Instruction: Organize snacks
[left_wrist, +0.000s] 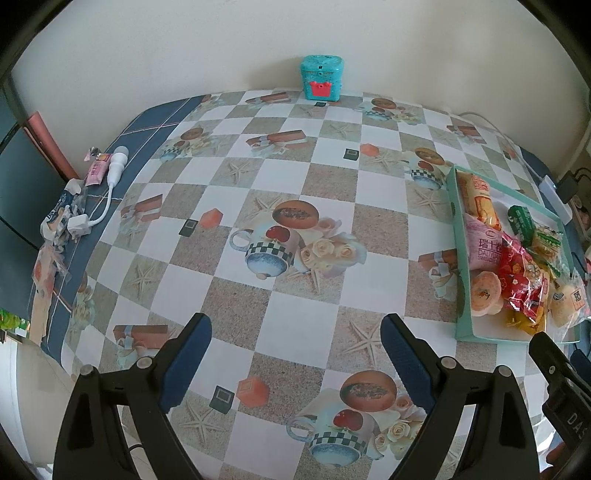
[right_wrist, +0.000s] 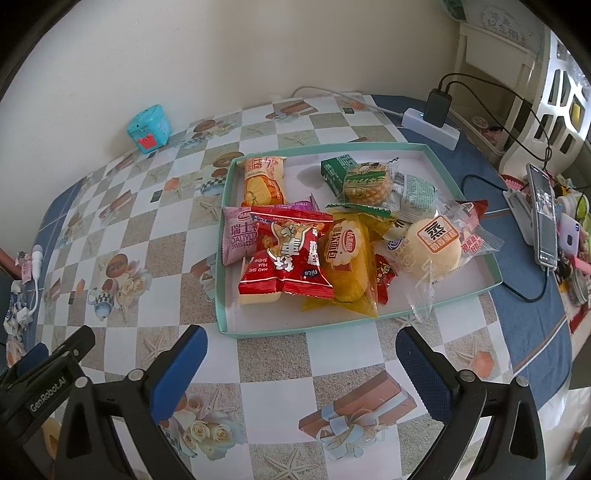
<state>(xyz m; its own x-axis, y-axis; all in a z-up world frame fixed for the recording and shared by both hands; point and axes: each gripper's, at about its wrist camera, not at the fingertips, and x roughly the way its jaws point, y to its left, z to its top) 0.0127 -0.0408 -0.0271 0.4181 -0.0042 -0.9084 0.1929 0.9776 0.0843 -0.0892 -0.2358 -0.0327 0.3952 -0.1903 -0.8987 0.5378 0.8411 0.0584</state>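
Snacks lie heaped in the tray. Our right gripper, jaws wide and empty, hovers just before its near rim; our left gripper, likewise spread, hangs left of it. Overlapping slippery wrappers risk a double pick or slip.

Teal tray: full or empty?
Full: the teal tray holds a loose pile of wrapped snacks, including a red packet and a round bun, with some bare floor.

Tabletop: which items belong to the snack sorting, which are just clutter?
Job:
- teal tray
- red snack packet
- yellow bread packet
- pink Swiss roll
- steamed bun
- left gripper, right gripper, both open

Lying about:
- teal tin
- power strip
- phone
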